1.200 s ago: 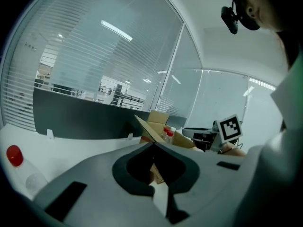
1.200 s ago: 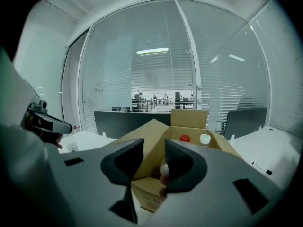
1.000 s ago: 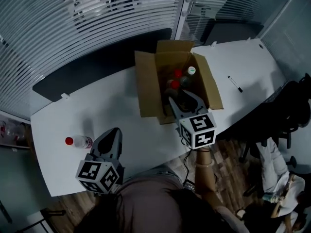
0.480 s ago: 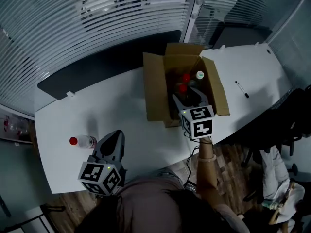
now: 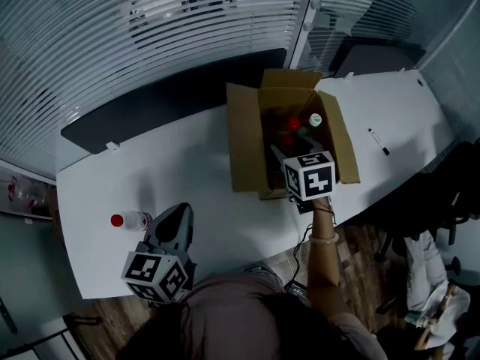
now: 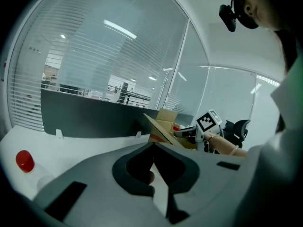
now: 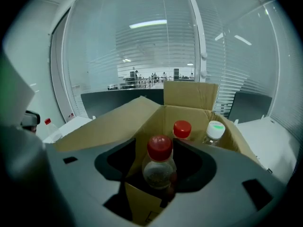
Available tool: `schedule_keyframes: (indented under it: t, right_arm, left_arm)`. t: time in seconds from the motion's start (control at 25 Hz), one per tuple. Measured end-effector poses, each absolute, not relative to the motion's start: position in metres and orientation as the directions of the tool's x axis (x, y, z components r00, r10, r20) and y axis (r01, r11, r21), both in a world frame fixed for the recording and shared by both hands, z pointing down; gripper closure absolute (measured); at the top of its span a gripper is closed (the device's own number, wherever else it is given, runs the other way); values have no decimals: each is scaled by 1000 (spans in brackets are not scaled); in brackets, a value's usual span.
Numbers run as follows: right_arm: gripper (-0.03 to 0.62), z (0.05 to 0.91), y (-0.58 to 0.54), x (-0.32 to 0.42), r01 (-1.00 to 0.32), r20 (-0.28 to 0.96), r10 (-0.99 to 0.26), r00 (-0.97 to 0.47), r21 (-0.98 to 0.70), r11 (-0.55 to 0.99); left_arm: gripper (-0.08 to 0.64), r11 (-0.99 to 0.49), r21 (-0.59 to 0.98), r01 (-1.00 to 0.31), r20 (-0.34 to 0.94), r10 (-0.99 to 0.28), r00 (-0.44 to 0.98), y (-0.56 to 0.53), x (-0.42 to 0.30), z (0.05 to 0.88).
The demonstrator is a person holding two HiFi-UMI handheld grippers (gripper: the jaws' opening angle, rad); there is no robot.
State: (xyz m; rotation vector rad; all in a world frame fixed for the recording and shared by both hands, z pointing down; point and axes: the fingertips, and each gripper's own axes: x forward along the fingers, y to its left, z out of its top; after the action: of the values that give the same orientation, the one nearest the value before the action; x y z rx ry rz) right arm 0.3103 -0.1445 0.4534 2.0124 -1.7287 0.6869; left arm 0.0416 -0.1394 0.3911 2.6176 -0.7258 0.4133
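Matt brown cardboard box [image 5: 244, 148], clear plastic bottle [image 7: 159, 172] with glossy red cap [image 7: 159, 147], smooth white table [image 5: 187, 180]

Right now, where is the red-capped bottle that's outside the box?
In the head view the red-capped bottle lies at the left end of the white table, beside the left gripper, far from the cardboard box.

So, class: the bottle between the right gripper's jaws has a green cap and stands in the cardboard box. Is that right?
Not quite. The bottle between the right gripper jaws has a red cap, as the right gripper view shows. It does stand in the cardboard box.
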Motion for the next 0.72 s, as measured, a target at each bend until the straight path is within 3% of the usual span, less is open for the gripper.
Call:
schedule_keyframes:
  t: [0.24,0.32,0.72]
  right_arm:
    - [365,463,-144,315,-979,666,-738,114,-49,-196]
    - [400,464,-143,316,-978,670,-732,126,-39,-205]
    - [417,453,-141,316,-977,649,-740,178,24,-213]
  left_arm:
    - [551,-789,295,-539,381,-420,824,-143,43,390]
    - [551,-787,296,-541,384,-421,822,-144,44,388]
    - [552,-797,300,-524,369,-409,834,-145,42,390]
